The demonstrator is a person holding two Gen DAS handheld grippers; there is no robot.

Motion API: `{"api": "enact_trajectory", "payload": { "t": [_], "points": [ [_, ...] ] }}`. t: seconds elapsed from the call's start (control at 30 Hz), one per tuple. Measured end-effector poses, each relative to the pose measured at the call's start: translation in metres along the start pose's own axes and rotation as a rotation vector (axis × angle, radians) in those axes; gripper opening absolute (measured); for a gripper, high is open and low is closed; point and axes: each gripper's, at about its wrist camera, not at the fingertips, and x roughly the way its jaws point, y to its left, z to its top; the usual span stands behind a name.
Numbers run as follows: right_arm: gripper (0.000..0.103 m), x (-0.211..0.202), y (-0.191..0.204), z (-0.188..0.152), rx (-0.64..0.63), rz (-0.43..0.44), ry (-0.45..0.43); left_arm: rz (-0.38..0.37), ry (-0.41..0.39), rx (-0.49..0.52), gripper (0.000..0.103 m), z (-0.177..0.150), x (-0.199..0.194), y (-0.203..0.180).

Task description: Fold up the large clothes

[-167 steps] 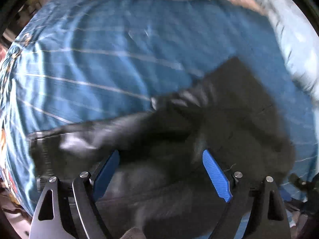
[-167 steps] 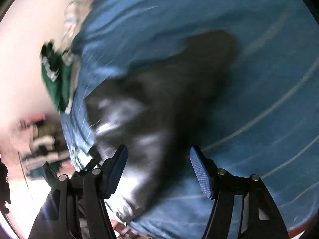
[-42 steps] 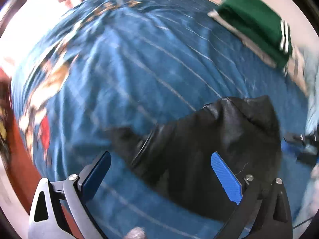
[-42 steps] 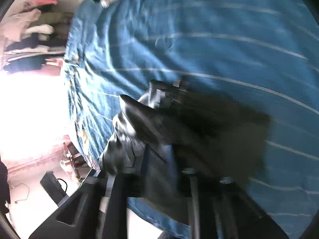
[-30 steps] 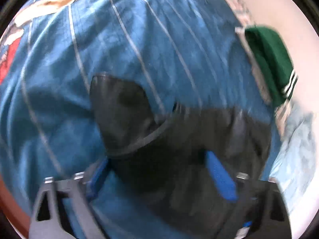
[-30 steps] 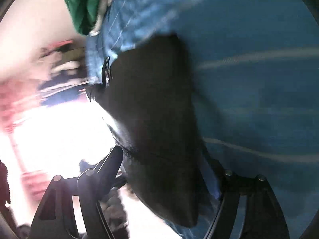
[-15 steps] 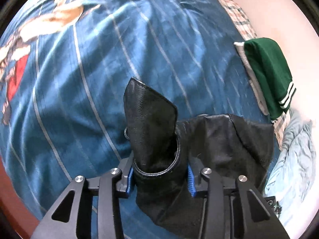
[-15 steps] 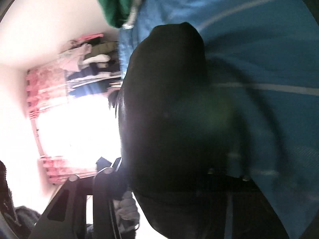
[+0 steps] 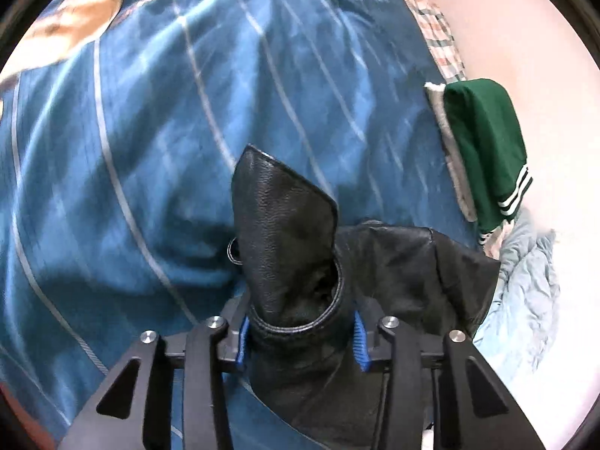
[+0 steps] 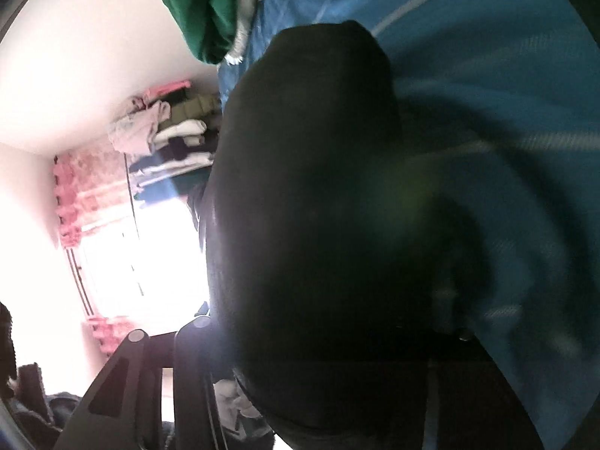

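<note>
A black leather garment hangs over the blue striped bedspread. My left gripper is shut on a thick edge of it, and a pointed flap stands up between the fingers. In the right wrist view the same black garment fills the middle of the frame and covers the right gripper. Its fingertips are hidden, though the cloth seems to hang from it.
A folded green garment with white stripes lies on grey cloth at the bed's far edge, and also shows in the right wrist view. Crumpled pale blue fabric lies to the right. A rack of clothes stands by a bright window.
Both grippers went from open over the garment to closed on it, and it has been lifted off the bedspread. Since half a second ago little has moved.
</note>
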Motion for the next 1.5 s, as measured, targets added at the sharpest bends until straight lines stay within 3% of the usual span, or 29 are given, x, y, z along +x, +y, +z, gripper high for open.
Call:
{"api": "enact_trajectory", "payload": {
  "t": [0.17, 0.3, 0.47, 0.6, 0.8, 1.0, 1.13, 1.27, 1.37, 1.5],
  "points": [
    [0.047, 0.002, 0.036, -0.016, 0.027, 0.058, -0.072, -0.055, 0.012, 0.052, 0.034, 0.027, -0.032, -0.028],
    [0.046, 0.002, 0.09, -0.022, -0.016, 0.093, -0.124, -0.113, 0.022, 0.114, 0.034, 0.057, -0.061, -0.062],
    [0.046, 0.004, 0.166, -0.006, -0.082, 0.114, -0.165, -0.168, 0.021, 0.18, 0.034, 0.094, -0.086, -0.113],
    [0.046, 0.01, 0.237, 0.032, -0.137, 0.139, -0.185, -0.231, -0.02, 0.219, 0.034, 0.133, -0.101, -0.172],
    [0.046, 0.016, 0.326, 0.131, -0.195, 0.183, -0.189, -0.291, -0.114, 0.255, 0.034, 0.188, -0.094, -0.263],
    [0.046, 0.021, 0.369, 0.287, -0.196, 0.208, -0.139, -0.327, -0.177, 0.264, 0.034, 0.242, -0.027, -0.344],
    [0.046, 0.033, 0.354, 0.398, -0.142, 0.195, -0.089, -0.331, -0.203, 0.263, 0.034, 0.271, 0.043, -0.368],
    [0.046, 0.049, 0.319, 0.493, -0.102, 0.095, -0.049, -0.289, -0.17, 0.269, 0.034, 0.286, 0.12, -0.369],
    [0.048, 0.055, 0.306, 0.528, -0.102, 0.03, -0.03, -0.249, -0.135, 0.258, 0.034, 0.292, 0.163, -0.359],
    [0.056, 0.056, 0.312, 0.545, -0.111, -0.055, -0.017, -0.214, -0.091, 0.291, 0.039, 0.297, 0.173, -0.361]
  ]
}}
